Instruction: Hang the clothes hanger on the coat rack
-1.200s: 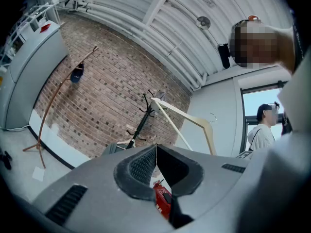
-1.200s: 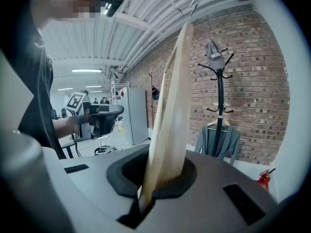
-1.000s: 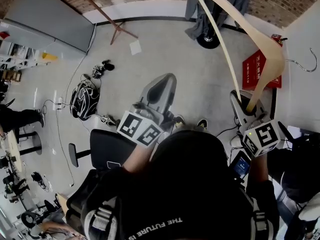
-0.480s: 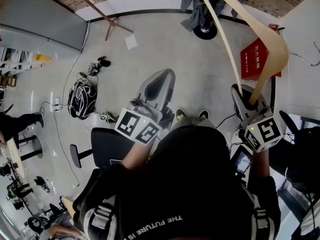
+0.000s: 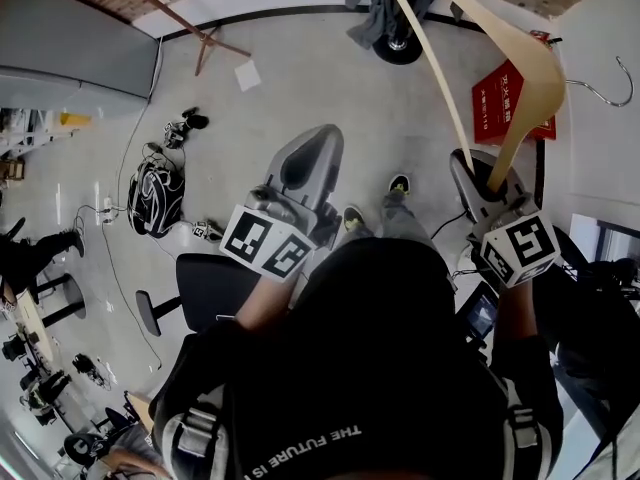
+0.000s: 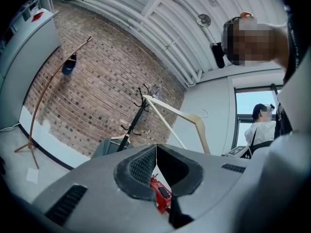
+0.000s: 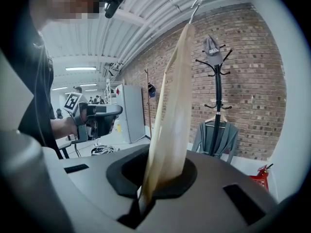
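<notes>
A pale wooden clothes hanger (image 5: 530, 78) with a metal hook (image 5: 612, 90) stands upward from my right gripper (image 5: 490, 183), which is shut on one end of it. In the right gripper view the hanger (image 7: 175, 106) rises from between the jaws, and its hook is near the ceiling. The black coat rack (image 7: 217, 91) stands by the brick wall with a grey garment (image 7: 214, 137) hanging on it. Its base (image 5: 398, 46) shows at the top of the head view. My left gripper (image 5: 318, 148) is held out in front, shut and empty (image 6: 156, 154).
A red fire-extinguisher box (image 5: 510, 103) sits by the white wall on the right. A black helmet (image 5: 155, 198), cables and a black chair (image 5: 205, 288) lie on the floor at left. A leaning wooden pole (image 5: 165, 13) stands at the back left. A grey cabinet (image 5: 70, 48) stands farther left.
The floor scene has slid up in the head view and the person's feet now show ahead. Both grippers keep the same pose, and the hanger is still held.
</notes>
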Demonstrator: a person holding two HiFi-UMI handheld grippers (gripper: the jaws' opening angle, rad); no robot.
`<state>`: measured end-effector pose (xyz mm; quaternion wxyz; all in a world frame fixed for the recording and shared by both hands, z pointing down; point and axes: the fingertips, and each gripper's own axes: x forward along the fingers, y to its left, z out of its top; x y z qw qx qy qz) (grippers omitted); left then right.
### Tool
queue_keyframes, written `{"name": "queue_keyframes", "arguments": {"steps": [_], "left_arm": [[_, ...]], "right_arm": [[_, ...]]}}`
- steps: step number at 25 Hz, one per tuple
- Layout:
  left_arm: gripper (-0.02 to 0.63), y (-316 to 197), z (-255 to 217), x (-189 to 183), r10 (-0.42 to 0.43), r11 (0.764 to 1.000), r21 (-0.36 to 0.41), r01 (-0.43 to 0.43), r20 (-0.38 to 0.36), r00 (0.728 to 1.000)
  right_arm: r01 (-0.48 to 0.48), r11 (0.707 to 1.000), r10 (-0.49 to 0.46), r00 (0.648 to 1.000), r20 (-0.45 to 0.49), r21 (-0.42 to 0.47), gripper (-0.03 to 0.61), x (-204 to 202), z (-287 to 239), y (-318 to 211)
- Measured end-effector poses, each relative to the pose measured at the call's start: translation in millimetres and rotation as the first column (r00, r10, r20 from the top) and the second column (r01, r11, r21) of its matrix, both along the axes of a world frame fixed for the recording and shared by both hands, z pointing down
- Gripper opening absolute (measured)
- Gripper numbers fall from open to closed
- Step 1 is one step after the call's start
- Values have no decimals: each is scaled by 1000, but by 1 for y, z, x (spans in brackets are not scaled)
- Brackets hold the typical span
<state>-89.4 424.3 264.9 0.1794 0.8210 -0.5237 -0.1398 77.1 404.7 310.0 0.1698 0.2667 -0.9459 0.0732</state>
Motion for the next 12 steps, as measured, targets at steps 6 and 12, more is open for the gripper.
{"name": "queue_keyframes", "arguments": {"steps": [6,12], "left_arm": [[20,-49,3,25,-24,1000,5,24,13,1000],[21,-102,11,57,-52,999,-7,53,44,998]], "right_arm": [[43,999,-43,999,2,24,20,16,5,-60],[84,996,-84,996,0,44,20,43,14,-125]]}}
